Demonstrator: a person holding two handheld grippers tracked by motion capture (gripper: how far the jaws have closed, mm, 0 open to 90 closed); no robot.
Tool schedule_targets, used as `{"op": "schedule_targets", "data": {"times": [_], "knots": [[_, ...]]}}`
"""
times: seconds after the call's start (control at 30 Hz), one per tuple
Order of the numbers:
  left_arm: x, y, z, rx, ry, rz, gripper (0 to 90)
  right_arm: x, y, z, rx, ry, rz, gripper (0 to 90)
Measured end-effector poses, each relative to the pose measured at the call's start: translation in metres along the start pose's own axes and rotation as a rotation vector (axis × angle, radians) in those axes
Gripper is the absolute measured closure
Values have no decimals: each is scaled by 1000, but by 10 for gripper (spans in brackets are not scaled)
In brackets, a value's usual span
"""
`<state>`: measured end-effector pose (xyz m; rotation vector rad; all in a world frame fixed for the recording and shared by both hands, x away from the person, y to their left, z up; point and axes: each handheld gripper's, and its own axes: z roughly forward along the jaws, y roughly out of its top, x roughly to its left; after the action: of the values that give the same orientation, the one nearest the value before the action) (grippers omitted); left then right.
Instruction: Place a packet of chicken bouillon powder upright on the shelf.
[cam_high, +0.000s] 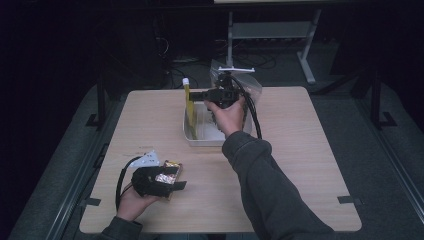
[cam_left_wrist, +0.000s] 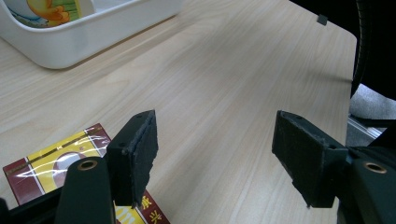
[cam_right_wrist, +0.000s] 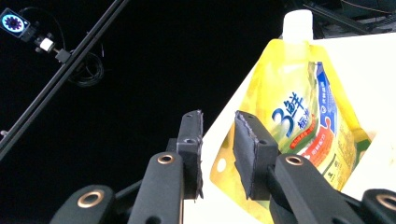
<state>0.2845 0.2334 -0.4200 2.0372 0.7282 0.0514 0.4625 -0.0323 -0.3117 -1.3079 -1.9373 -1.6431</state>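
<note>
Right gripper, jaws slightly apart, stands a yellow pouch in the white tub; left gripper, gaping, likely collects the packet next.

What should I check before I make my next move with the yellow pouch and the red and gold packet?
1. Right gripper on the yellow spouted pouch: cannot tell; jaws near its edge with a narrow gap.
2. Pouch upright in the white tub: ok.
3. White cap on the spout: ok.
4. Left gripper open: ok, jaws wide apart.
5. Red and gold packet between the left jaws: not ok; it lies under one jaw, off to the side.
6. Wooden table ahead of the left gripper clear: ok.
</note>
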Motion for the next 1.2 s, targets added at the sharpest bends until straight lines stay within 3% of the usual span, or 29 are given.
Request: {"op": "schedule_targets", "data": {"times": [0.9, 1.2], "knots": [[-1, 1, 0, 2, -3, 10, 301, 3, -10, -16, 19, 24, -4, 682], [-1, 1, -1, 5, 2, 18, 283, 0, -19, -26, 36, 38, 3, 623]]}}
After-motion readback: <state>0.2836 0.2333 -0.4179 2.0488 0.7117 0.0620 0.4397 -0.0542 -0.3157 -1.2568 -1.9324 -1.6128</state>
